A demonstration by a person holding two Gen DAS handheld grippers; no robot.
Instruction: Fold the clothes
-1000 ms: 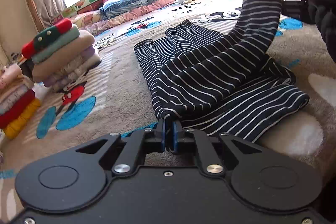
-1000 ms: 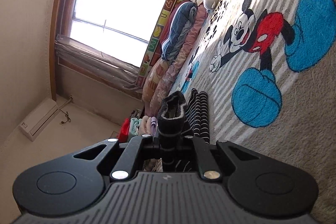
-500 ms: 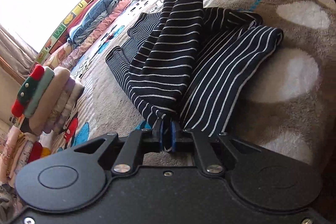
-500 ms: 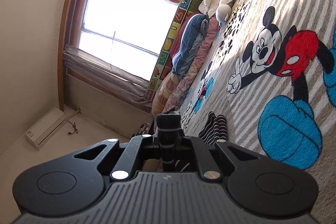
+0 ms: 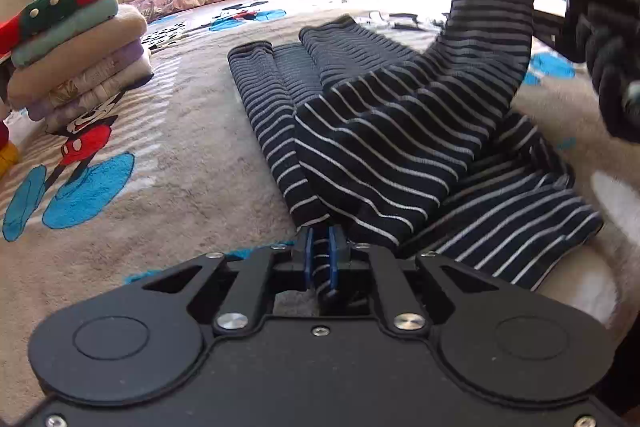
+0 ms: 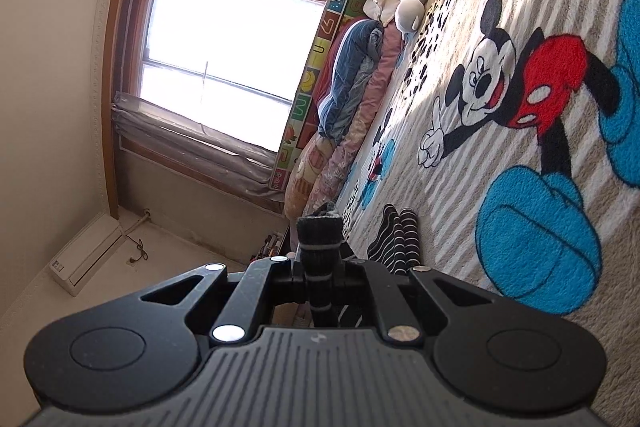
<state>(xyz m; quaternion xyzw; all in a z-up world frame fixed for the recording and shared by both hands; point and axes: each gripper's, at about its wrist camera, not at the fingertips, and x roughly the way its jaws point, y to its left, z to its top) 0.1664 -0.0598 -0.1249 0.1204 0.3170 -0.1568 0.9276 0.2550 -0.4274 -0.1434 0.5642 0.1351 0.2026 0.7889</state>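
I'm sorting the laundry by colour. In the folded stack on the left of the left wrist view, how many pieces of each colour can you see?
Red and green: 1
Mint green: 1
Beige: 1
Lilac: 1
Pale patterned: the lower layers blur together, at least 2
Total: at least 6, in the folded stack

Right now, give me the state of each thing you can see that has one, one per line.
Left claw: shut on the striped garment's near edge.
Right claw: shut on a bunched end of the same cloth.
Striped garment: partly folded, one part lifted off the blanket.
Stack of clothes: folded, piled on the blanket.
Blanket: spread flat.
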